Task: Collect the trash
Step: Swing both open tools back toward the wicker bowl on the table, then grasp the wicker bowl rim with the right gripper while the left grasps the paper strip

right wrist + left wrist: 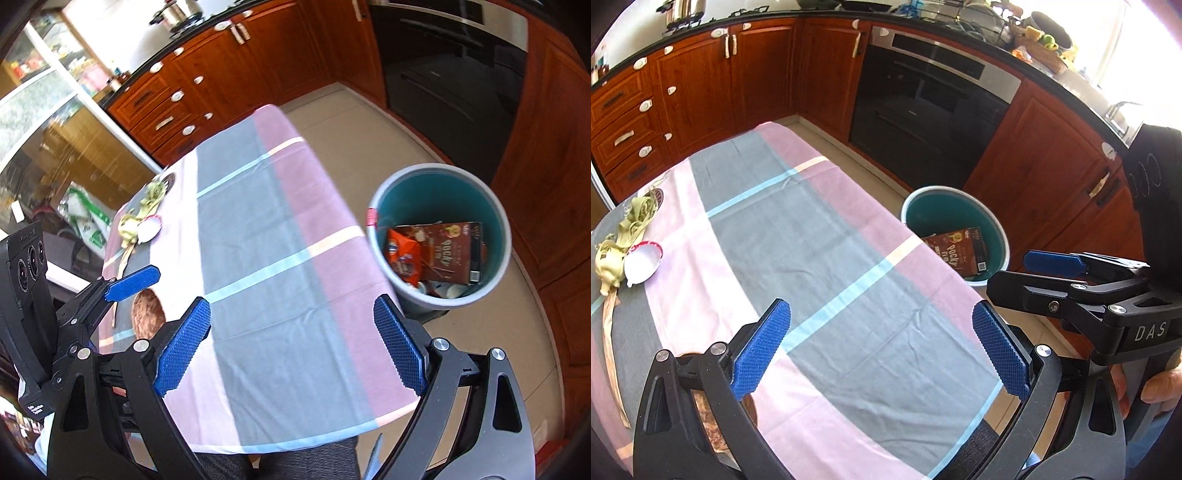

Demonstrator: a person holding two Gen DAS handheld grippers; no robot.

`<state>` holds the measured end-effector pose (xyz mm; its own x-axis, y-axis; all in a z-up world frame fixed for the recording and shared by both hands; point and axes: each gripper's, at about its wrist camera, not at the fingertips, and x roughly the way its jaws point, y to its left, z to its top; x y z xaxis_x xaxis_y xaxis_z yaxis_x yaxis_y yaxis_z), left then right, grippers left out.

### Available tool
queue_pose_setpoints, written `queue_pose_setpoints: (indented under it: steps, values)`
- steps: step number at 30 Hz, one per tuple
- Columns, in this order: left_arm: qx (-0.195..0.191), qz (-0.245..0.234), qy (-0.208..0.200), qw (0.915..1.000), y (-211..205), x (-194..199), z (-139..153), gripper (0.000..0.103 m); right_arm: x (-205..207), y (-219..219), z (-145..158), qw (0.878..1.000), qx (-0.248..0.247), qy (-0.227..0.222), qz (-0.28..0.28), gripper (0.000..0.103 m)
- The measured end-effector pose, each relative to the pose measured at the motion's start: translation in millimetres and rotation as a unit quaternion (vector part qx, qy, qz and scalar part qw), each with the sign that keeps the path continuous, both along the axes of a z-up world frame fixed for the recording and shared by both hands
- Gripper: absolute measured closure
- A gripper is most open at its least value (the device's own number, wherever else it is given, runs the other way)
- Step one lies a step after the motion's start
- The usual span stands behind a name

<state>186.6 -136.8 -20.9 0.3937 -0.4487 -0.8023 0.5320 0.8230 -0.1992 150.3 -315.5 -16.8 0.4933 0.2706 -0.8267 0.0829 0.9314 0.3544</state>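
Observation:
My left gripper hangs open over the near end of the table, nothing between its blue pads. My right gripper is open and empty too, over the table's near right corner. At the table's far left lie yellow-green peels beside a white lid with a red rim. A long pale strip and a brown round piece lie nearer. The bin, teal inside, stands on the floor right of the table. It holds a brown Pocky box and an orange wrapper.
A pink, grey and blue checked cloth covers the table. Wooden cabinets and a black oven line the far side. A green and white bag sits on the floor at the left. A hand holds the right gripper.

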Motion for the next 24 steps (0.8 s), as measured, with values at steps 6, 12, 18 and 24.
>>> queue_pose_setpoints:
  steps: [6,12,18,24]
  values:
    - [0.002,0.036,-0.004,0.9994,63.1,-7.5,-2.3,0.004,7.6,53.9,-2.9,0.999,-0.005,0.009,0.044,0.017]
    - [0.007,0.081,-0.003,0.9967,130.7,-12.5,-13.2,0.004,19.2,112.6,-21.5,0.996,-0.002,0.032,0.088,0.017]
    - [0.002,0.129,0.009,0.9917,196.3,-10.7,-32.9,0.004,30.2,163.5,-47.6,0.991,0.002,0.056,0.125,0.017]
    - [0.007,0.169,0.013,0.9854,246.6,-2.1,-49.8,0.004,40.0,190.5,-71.2,0.988,0.008,0.079,0.133,0.017]
